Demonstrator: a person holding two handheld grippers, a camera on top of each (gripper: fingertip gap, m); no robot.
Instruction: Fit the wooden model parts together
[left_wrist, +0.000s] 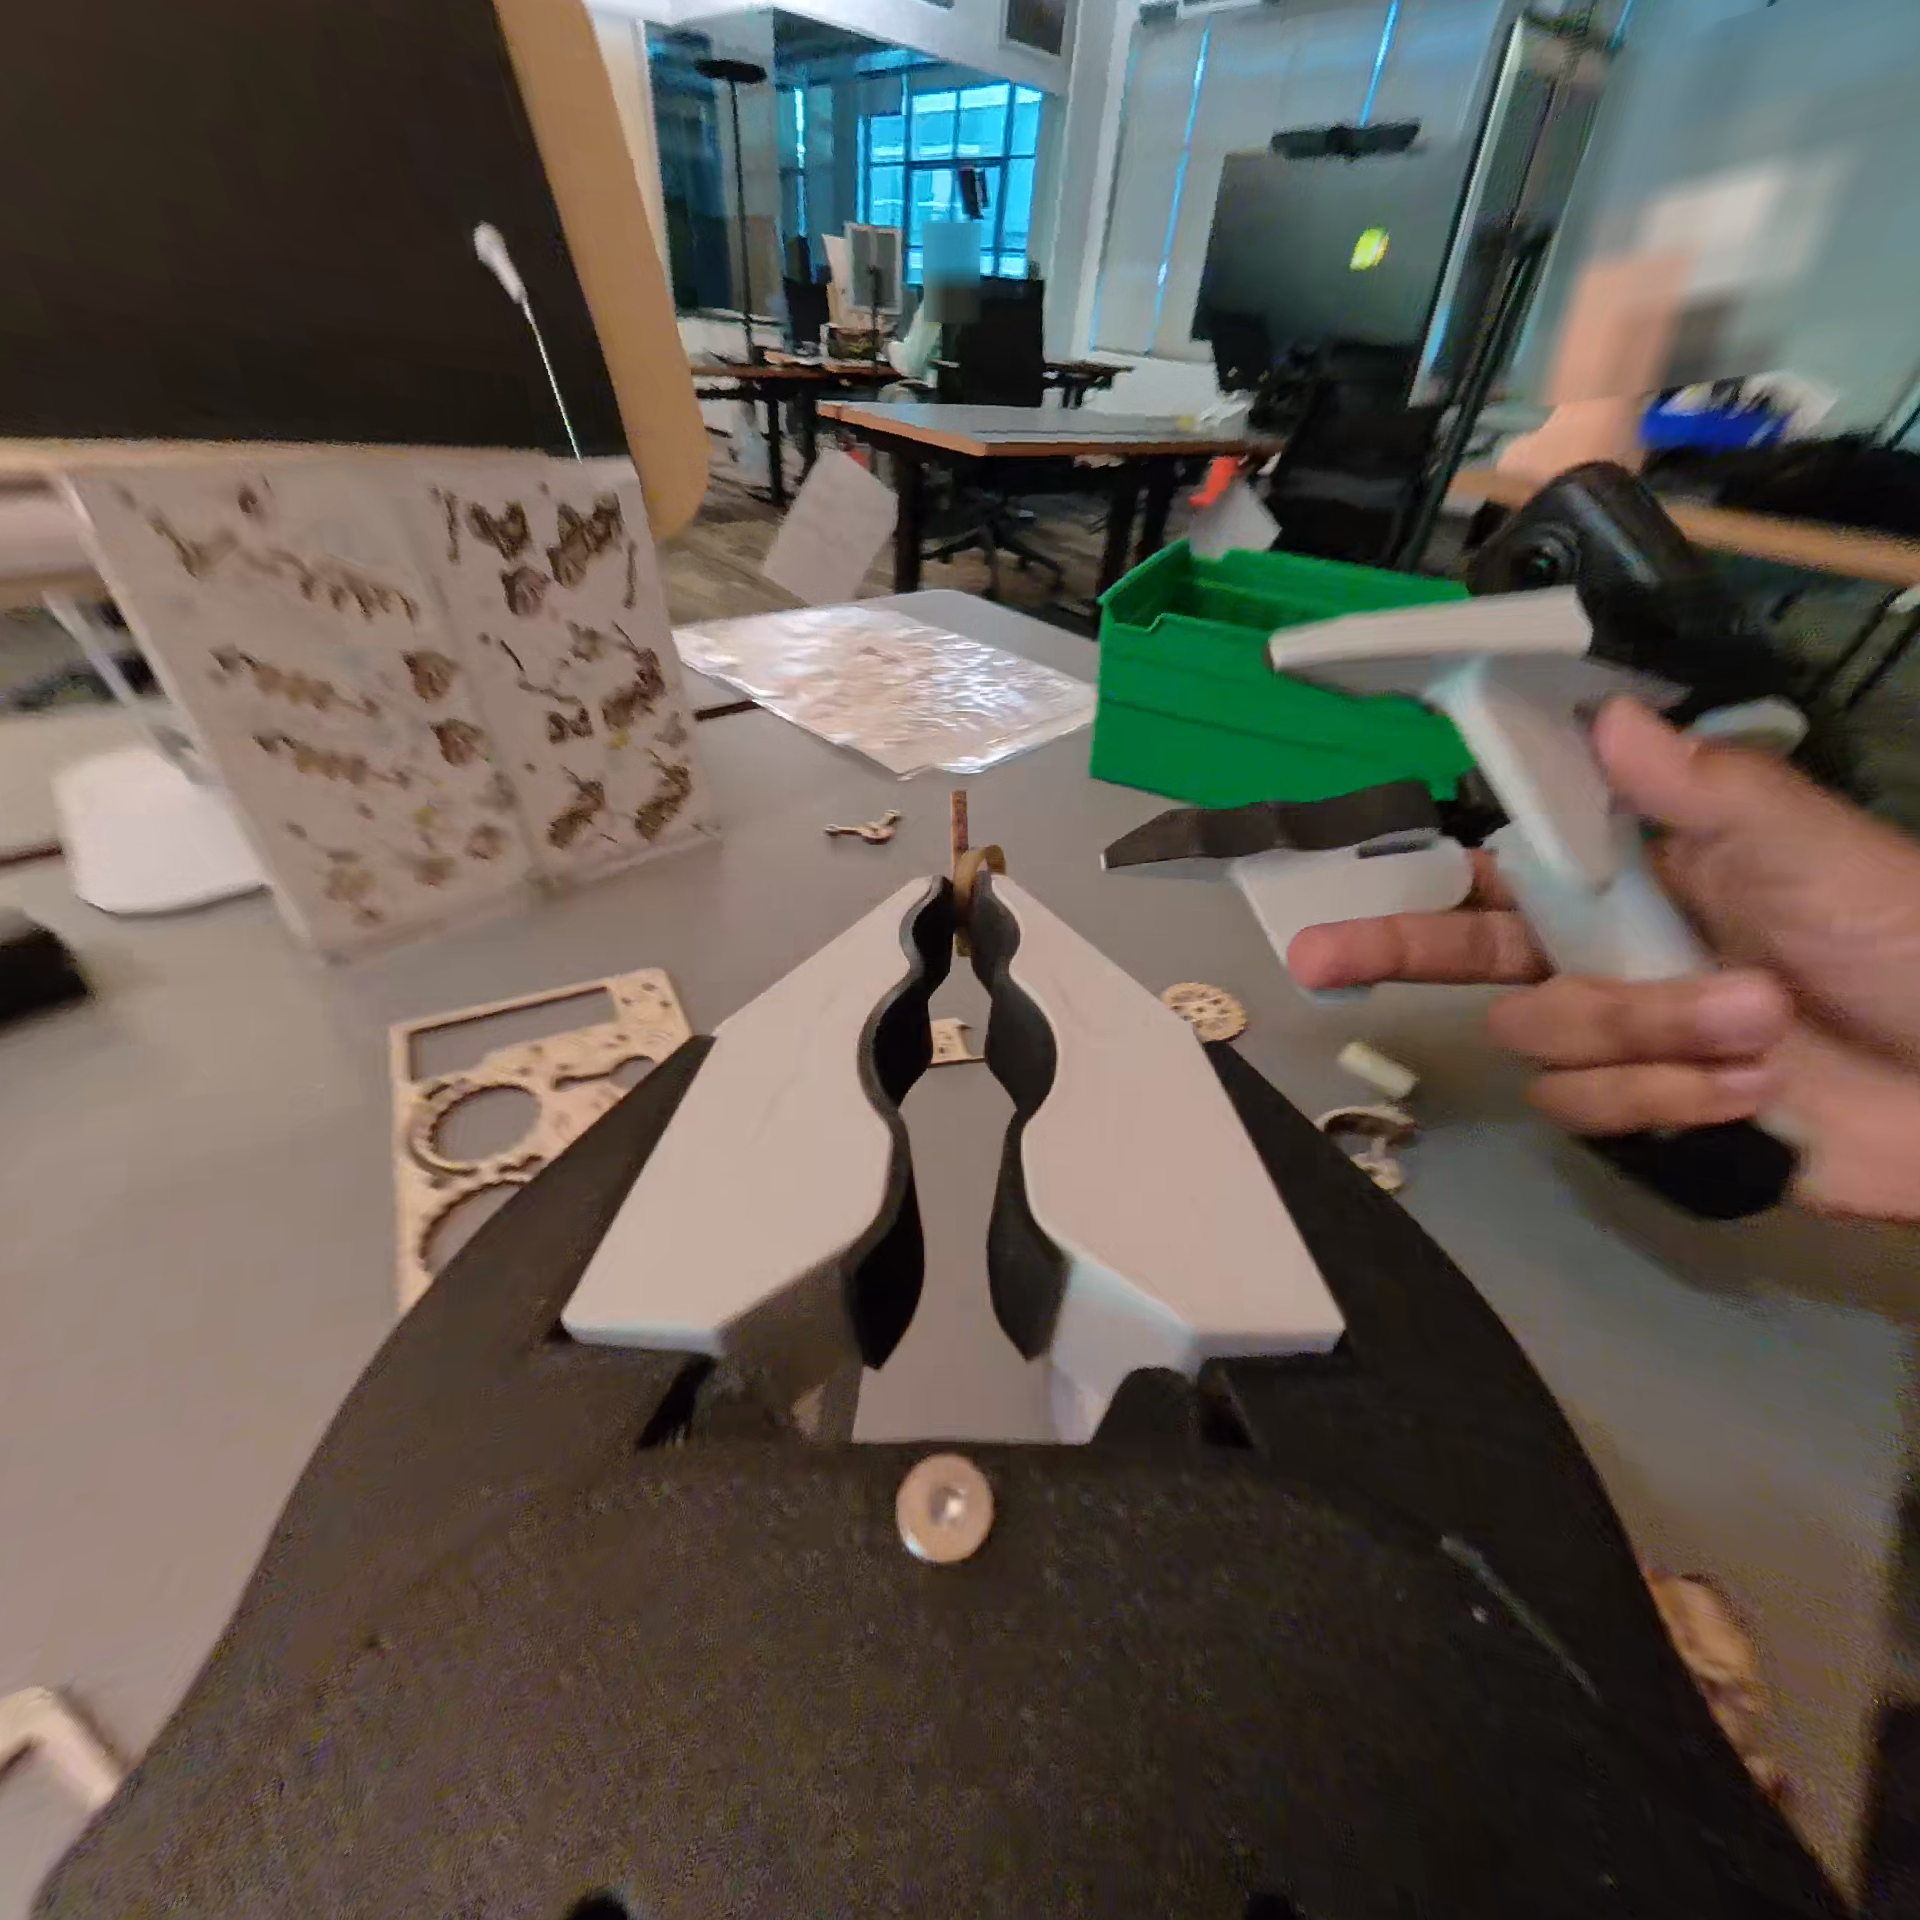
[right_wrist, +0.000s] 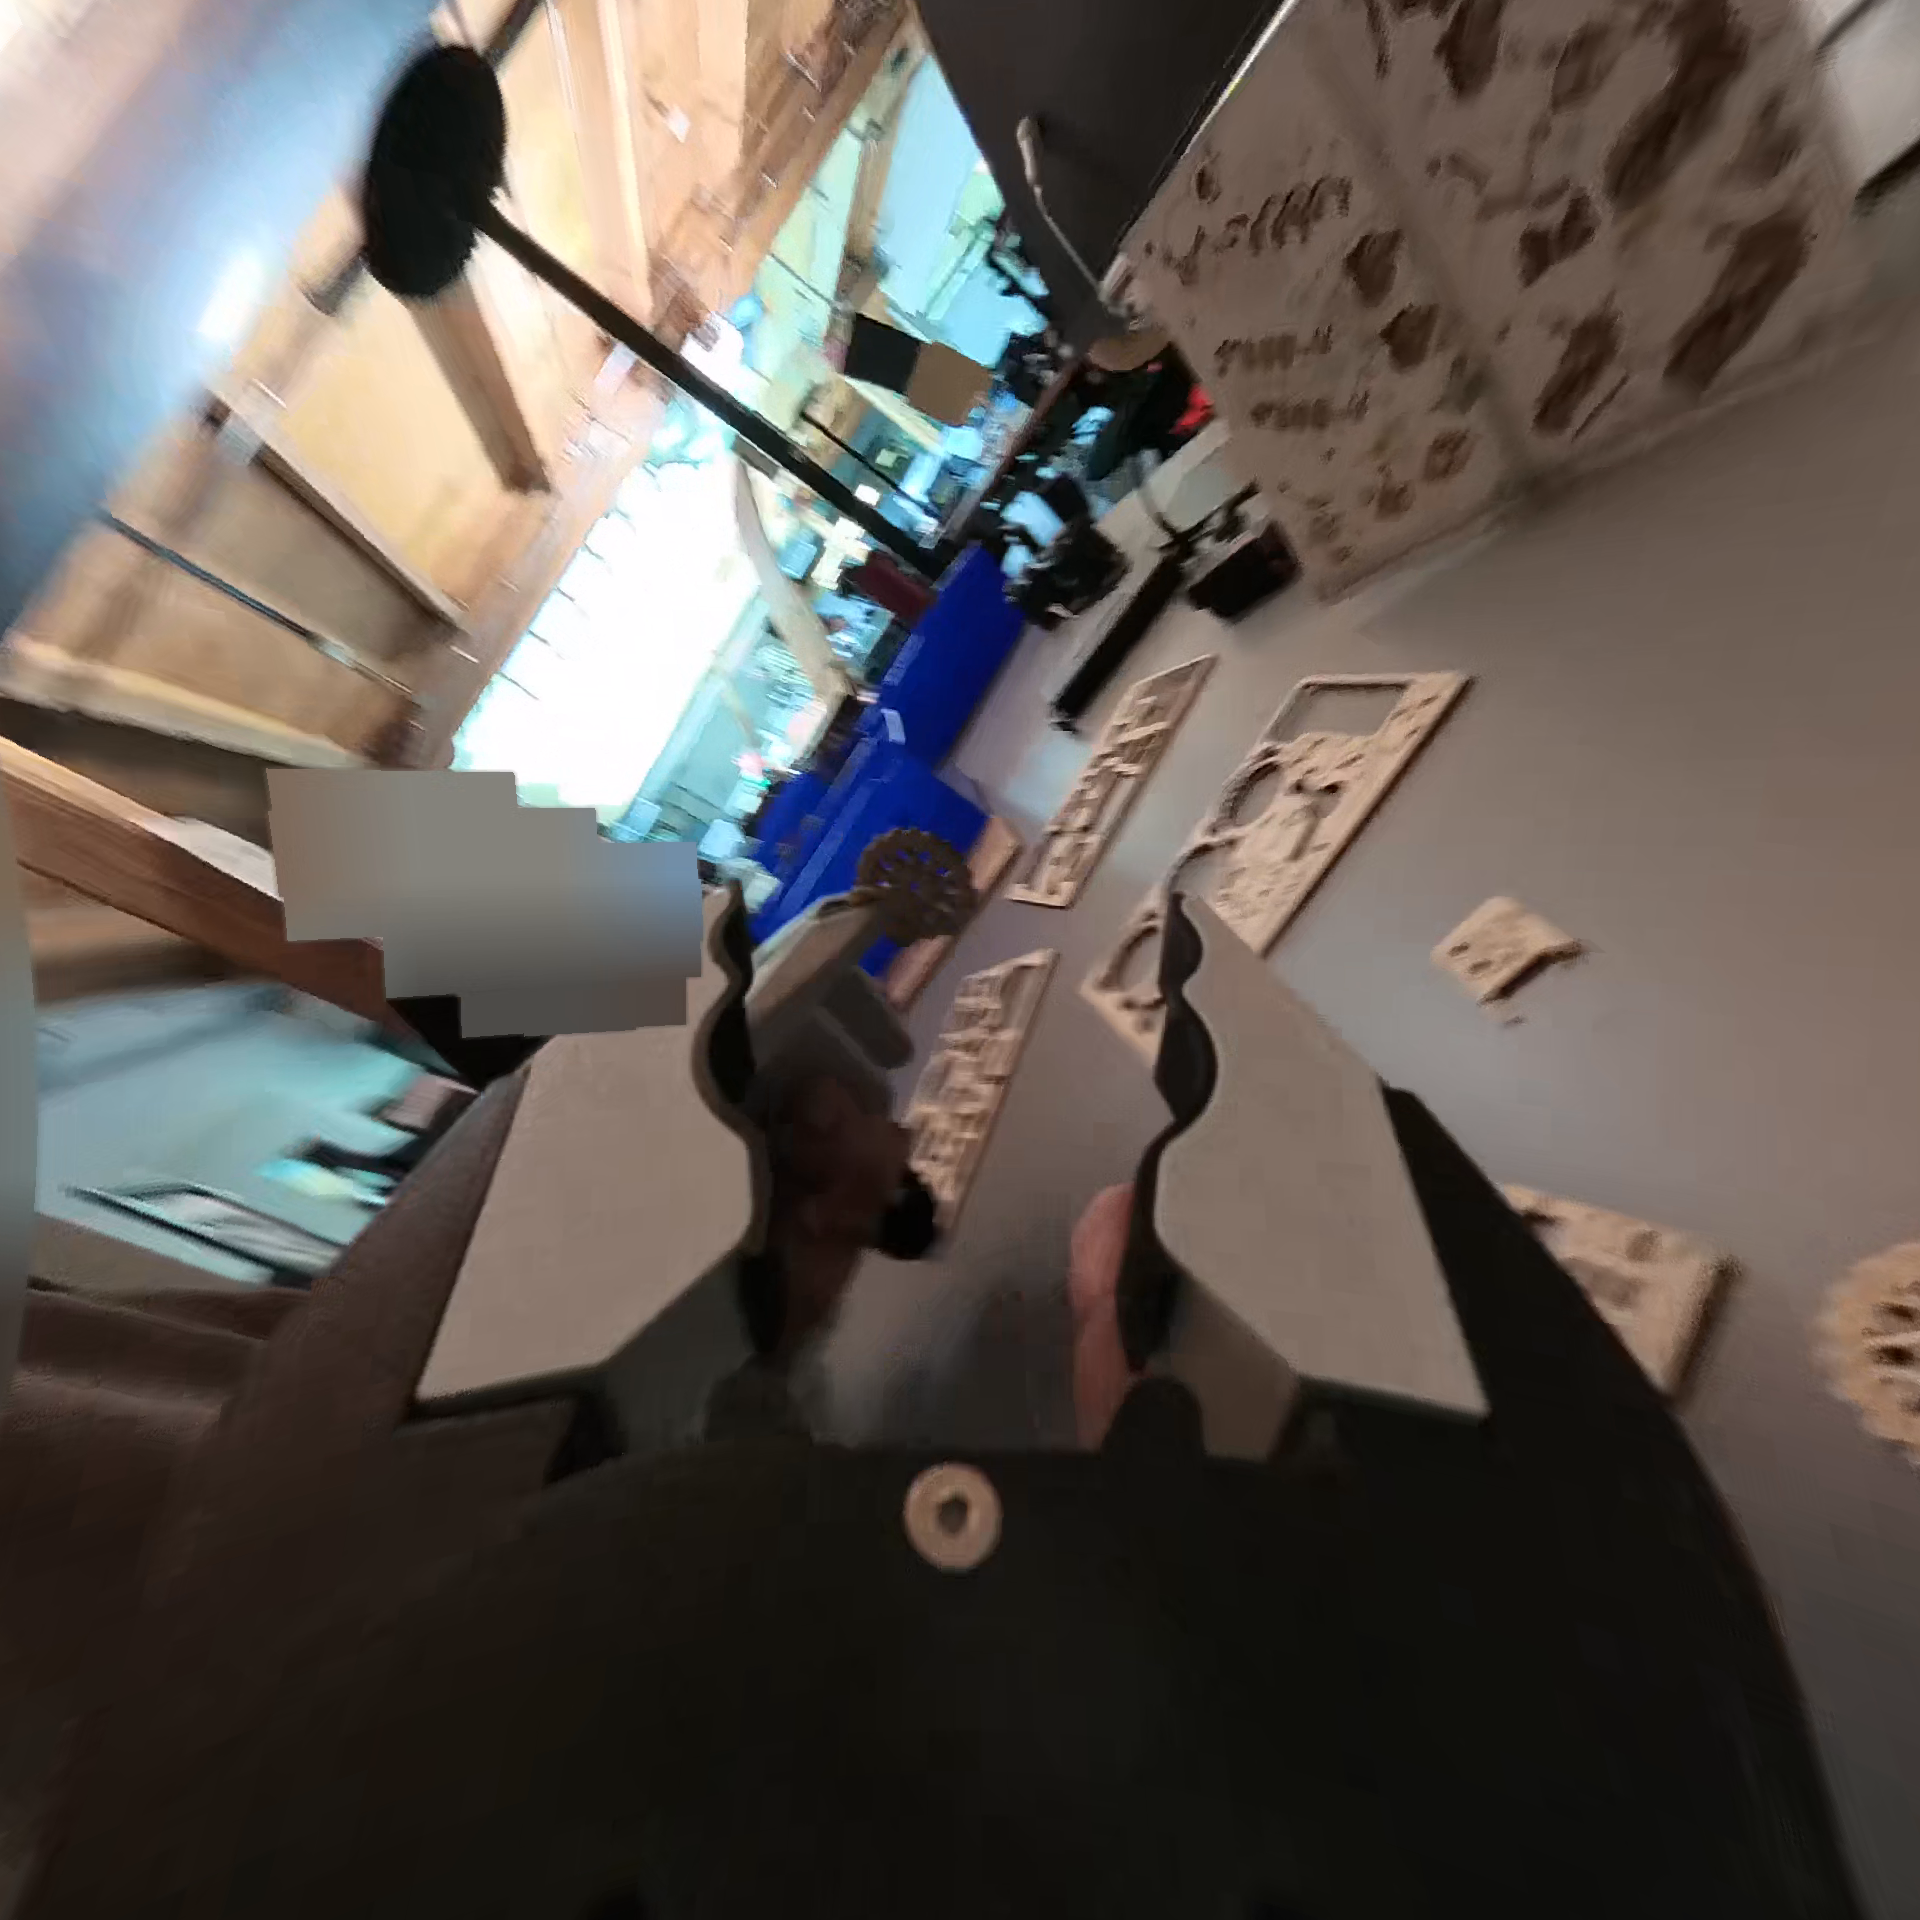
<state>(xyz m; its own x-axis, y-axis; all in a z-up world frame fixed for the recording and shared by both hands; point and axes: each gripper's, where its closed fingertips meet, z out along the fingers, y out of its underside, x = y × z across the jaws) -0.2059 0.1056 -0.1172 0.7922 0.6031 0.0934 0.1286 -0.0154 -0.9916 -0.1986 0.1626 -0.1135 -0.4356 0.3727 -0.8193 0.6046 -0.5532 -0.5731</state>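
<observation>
Left wrist view showed the left gripper (left_wrist: 968, 902) with its tips pinched on a small wooden part (left_wrist: 977, 878), a thin ring-shaped piece on a slim stick, held above the grey table (left_wrist: 260, 1091). A cut-out wooden sheet (left_wrist: 520, 1081) lay flat to the left, a small wooden gear (left_wrist: 1205, 1010) to the right. Farther right, a hand (left_wrist: 1704, 987) held the right gripper (left_wrist: 1174, 847) near a green bin (left_wrist: 1247, 675).

Right wrist view, tilted and blurred, showed the right gripper (right_wrist: 956, 914) spread wide and holding nothing. Beyond it the left gripper (right_wrist: 894, 914) carried a round wooden gear (right_wrist: 914, 871). Several wooden sheets (right_wrist: 1340, 800) lay on the table.
</observation>
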